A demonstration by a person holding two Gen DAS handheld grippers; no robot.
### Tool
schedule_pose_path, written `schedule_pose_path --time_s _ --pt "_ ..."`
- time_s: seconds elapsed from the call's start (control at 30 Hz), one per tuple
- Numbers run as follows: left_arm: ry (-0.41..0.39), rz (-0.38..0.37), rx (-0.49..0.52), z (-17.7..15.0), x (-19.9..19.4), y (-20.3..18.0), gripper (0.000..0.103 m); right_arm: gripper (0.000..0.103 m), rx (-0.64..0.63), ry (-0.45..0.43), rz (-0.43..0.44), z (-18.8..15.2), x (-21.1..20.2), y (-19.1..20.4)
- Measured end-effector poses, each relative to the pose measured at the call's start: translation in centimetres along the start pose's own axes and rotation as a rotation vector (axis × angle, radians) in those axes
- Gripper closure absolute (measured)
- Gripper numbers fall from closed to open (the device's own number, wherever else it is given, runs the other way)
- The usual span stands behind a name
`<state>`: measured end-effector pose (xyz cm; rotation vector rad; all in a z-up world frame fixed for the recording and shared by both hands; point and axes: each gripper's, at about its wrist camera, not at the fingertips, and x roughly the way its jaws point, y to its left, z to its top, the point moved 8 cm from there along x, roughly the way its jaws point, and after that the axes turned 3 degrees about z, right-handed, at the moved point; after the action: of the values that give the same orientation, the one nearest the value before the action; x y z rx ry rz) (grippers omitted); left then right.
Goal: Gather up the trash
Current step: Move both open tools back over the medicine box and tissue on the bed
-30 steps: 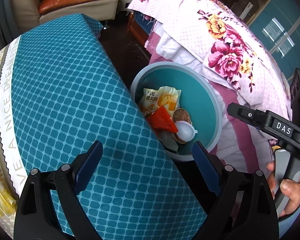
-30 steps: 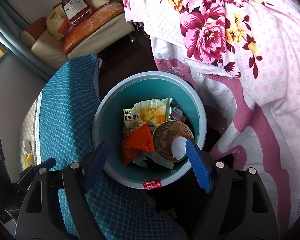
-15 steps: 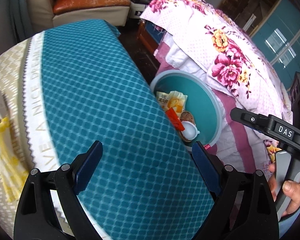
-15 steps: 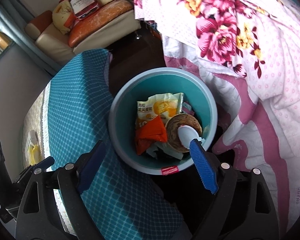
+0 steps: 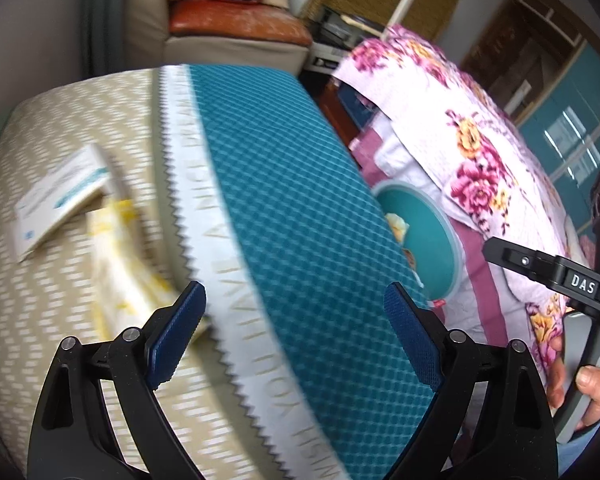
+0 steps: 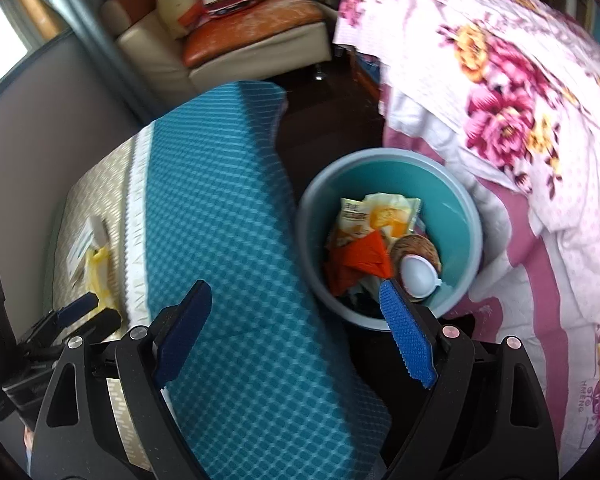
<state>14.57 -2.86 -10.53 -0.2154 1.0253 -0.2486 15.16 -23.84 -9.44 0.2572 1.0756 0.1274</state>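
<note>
Both the left gripper (image 5: 296, 332) and right gripper (image 6: 296, 334) gape, empty. The yellow wrapper (image 5: 120, 264) lies near the table's (image 5: 60, 320) teal-cloth edge; a grab could snag the tablecloth (image 5: 300, 220) or miss the thin film.

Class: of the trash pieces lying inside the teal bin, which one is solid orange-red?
The crumpled orange-red wrapper in the teal bin, left of the white round lid and below the yellow printed snack bag.
</note>
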Motion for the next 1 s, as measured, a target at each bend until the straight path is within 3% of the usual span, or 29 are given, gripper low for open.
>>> schedule_pose_path --time_s 0.23,0.57,0.73,1.0 --pt "-0.025 0.046 -0.085 -1.1 -2.3 7.4 0.012 0.021 -0.097 0.054 0.040 -0.2 1.1 6.2" --pt "-0.013 0.166 -0.154 -4.3 -4.5 18.6 0.012 0.020 -0.255 0.225 0.140 -2.2 6.9 16.3" --pt "0.012 0.175 -0.174 -5.4 -4.5 21.8 0.012 0.020 -0.280 0.281 0.191 -3.1 9.8 20.7" --pt "-0.002 0.196 -0.189 -5.5 -5.2 24.5 0.012 0.024 -0.369 0.327 0.193 -4.5 13.0 25.8"
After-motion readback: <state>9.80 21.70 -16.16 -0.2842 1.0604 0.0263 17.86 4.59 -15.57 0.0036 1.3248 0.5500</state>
